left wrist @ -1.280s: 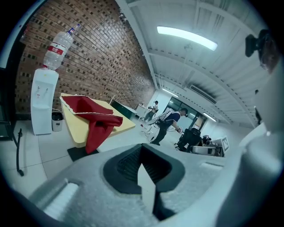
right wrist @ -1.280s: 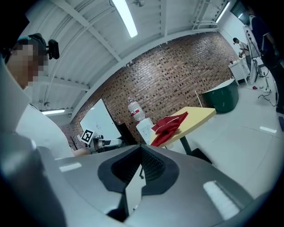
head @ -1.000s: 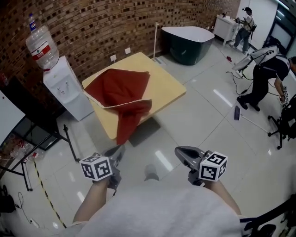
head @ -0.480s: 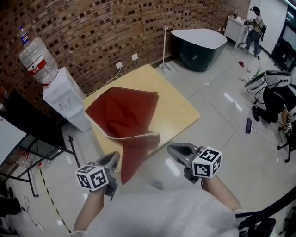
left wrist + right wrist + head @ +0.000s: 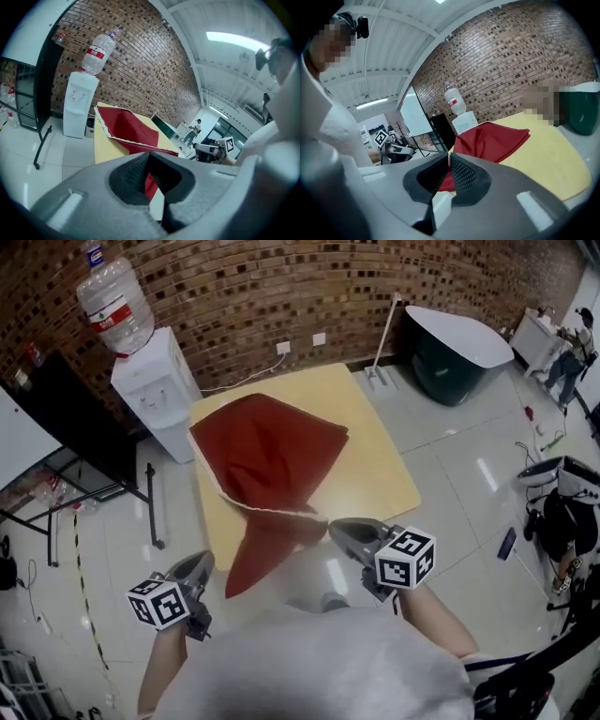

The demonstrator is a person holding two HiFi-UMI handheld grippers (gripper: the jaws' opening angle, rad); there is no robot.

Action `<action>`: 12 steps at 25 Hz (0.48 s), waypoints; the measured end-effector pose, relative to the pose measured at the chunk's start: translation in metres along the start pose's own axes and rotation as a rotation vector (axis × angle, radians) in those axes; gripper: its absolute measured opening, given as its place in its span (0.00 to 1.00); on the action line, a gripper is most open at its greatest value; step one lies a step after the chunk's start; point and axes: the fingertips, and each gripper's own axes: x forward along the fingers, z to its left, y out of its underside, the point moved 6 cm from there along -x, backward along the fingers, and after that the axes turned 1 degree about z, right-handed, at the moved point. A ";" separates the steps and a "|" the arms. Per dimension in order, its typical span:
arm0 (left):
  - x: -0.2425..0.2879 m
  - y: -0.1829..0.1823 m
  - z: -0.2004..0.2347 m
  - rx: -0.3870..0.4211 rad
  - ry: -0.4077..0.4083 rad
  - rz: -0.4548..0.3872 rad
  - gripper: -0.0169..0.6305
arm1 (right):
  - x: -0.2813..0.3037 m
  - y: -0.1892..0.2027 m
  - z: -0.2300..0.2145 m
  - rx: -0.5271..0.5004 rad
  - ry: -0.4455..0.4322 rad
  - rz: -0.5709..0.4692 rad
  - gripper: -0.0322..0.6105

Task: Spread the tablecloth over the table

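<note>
1. Head view: find the red tablecloth (image 5: 267,451) bunched on the yellow table (image 5: 375,446) at 12 o'clock, covering the table's 9 o'clock side and leaving the 3 o'clock side bare. See one white-trimmed corner spilling over the near table edge and hanging toward 6 o'clock. Find the left gripper (image 5: 199,566) at 7 o'clock, clear of the cloth, and the right gripper (image 5: 339,529) at 5 o'clock, near the hanging corner; cannot tell here whether touching. Note a white water dispenser (image 5: 155,390) at 11 o'clock against the brick wall (image 5: 281,287), and a dark green tub (image 5: 455,348) at 2 o'clock.
2. Left gripper view: see the left gripper (image 5: 149,154) with jaws pressed together tip to tip, clamping nothing. Past the tips, at 12 o'clock, find the tablecloth (image 5: 129,129) heaped on the table (image 5: 105,145), with a strip of red showing behind the closed pads. Spot the dispenser (image 5: 79,108) at 10 o'clock and the other gripper's marker cube at 3 o'clock.
3. Right gripper view: see the right gripper (image 5: 449,157) likewise closed, pads meeting, empty. Find the tablecloth (image 5: 492,140) beyond at 1 o'clock, lying on the table (image 5: 543,159), bare yellow stretching to 3 o'clock. Spot the dispenser's bottle (image 5: 452,101) at 12 o'clock and the left gripper at 9 o'clock
</note>
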 end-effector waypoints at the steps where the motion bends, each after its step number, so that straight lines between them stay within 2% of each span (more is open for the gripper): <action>1: 0.000 0.005 0.000 -0.005 -0.006 -0.015 0.03 | 0.000 -0.001 -0.006 -0.009 -0.014 0.016 0.06; 4: 0.000 0.029 -0.005 -0.039 -0.046 -0.060 0.05 | -0.002 -0.002 -0.023 -0.050 -0.052 0.057 0.10; 5: -0.002 0.039 -0.004 -0.059 -0.066 -0.071 0.13 | -0.002 0.000 -0.028 -0.060 -0.068 0.074 0.11; 7: -0.005 0.057 0.001 -0.111 -0.099 -0.092 0.20 | 0.004 0.005 -0.040 -0.063 -0.100 0.111 0.13; 12: -0.002 0.093 0.030 -0.287 -0.115 -0.155 0.38 | 0.024 0.014 -0.062 -0.068 -0.132 0.179 0.22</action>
